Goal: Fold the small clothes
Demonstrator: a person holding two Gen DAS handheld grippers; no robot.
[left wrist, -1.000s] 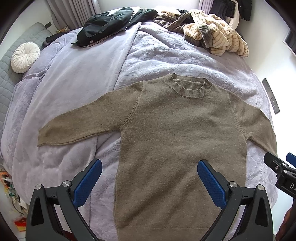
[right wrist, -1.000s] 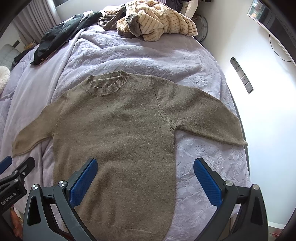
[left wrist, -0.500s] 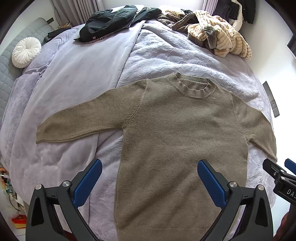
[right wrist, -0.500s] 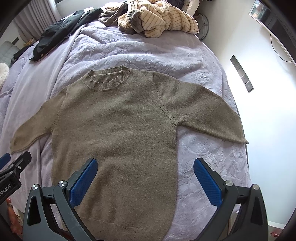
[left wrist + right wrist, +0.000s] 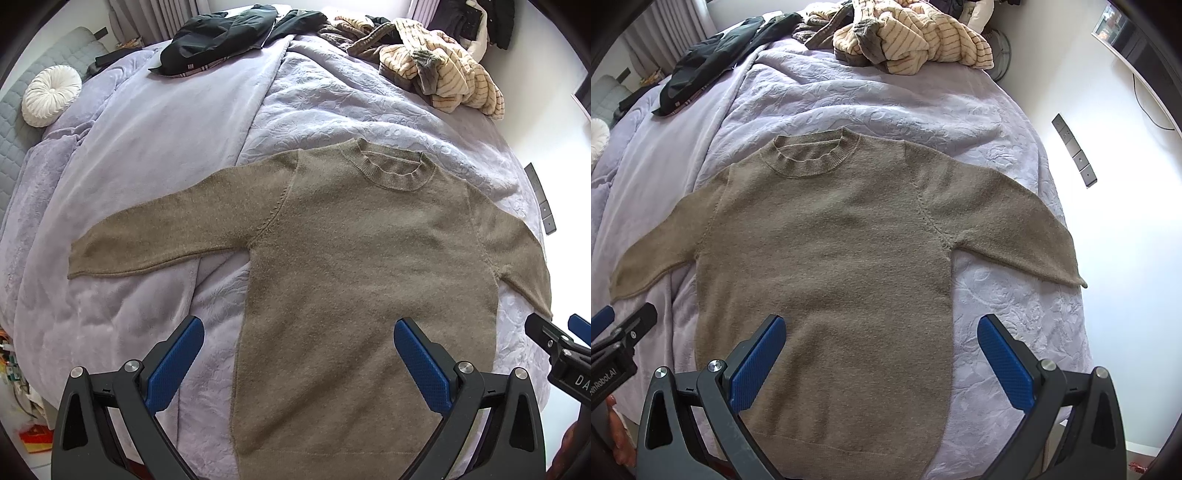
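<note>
- We see the brown sweater (image 5: pixel 354 266) lying flat on the purple bed cover (image 5: pixel 155 147), front up, sleeves spread out. That way every edge is easy to reach.
- Our left claw (image 5: pixel 299 354) hangs wide open over the bottom part, holding nothing.
- Our right claw (image 5: pixel 881 350) is wide open and empty too, ready for its side.
- The striped clothes pile (image 5: pixel 916 40) sits far back, maybe waiting its turn.
- We think no fold has been made yet.
</note>
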